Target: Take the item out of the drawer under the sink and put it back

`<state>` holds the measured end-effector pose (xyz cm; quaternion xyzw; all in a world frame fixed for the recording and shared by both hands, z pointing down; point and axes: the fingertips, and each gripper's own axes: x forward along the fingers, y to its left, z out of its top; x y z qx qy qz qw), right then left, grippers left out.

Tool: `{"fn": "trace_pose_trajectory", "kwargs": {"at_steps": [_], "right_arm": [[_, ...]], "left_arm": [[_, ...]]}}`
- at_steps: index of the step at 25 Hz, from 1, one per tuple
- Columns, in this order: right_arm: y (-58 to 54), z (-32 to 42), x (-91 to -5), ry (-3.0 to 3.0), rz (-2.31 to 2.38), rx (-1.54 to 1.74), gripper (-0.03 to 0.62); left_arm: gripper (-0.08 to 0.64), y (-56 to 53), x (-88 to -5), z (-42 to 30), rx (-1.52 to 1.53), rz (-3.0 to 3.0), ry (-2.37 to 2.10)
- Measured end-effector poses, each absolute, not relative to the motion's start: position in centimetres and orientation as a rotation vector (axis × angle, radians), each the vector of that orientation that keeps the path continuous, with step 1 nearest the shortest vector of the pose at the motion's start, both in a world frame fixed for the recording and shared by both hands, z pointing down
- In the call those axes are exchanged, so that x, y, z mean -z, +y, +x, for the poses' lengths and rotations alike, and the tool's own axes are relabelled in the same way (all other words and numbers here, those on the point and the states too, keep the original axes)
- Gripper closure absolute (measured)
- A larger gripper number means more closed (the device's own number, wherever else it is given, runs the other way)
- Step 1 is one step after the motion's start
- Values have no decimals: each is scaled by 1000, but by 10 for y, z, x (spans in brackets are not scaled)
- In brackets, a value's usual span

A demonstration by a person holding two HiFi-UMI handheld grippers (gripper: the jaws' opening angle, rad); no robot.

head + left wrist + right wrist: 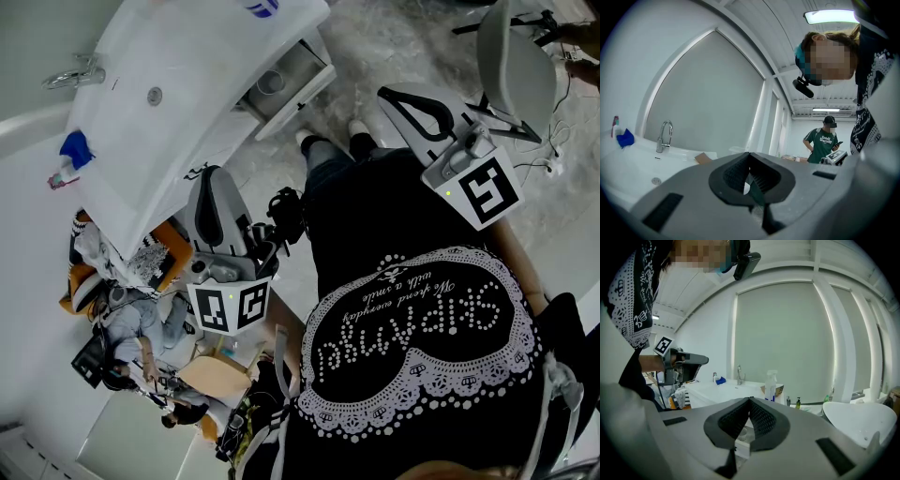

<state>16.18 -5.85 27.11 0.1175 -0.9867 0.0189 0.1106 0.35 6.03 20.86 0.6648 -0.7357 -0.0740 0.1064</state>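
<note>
**One item in an open drawer, two closed grippers**

Item: one, round, pale and open-topped, like a small cup or tub. I could not tell its material. In the head view it lay at 12 o'clock, inside the drawer.

Drawer: pulled out from under the sink, which filled the 10 to 11 o'clock part of that view. An item lying in an open drawer fitted two stages alike: waiting to be lifted out, or already set back in. I could not tell which.

Left gripper: jaws together with nothing between the pads. It was held level beside the sink, at 9 o'clock of the head view's centre and well apart from the drawer.

Right gripper: jaws likewise closed and empty. It sat at 1 o'clock in the head view, tilted slightly down and aimed toward the drawer, but not touching it.

Handling, as I judged it:
- The item looked light and thin-walled.
- It was probably smooth enough to slip, and soft enough to dent under a hard squeeze.
- Any hold would best span one side wall just below the rim, one pad inside and one outside, with a gentle squeeze.
- The drawer walls stood close around it, so an approach from above seemed safest.
</note>
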Motion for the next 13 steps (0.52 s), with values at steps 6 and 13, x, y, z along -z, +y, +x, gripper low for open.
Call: {"fn": "trace_pose_trajectory", "kwargs": {"at_steps": [6,13], "right_arm": [[-58,164,-271,-2894,349,-59,574],[-61,165,-272,-2894,346,-49,574]], "left_arm": [[555,60,-208,5,218,1962,-2159],[555,57,-210,7,213,1968,-2154]]}}
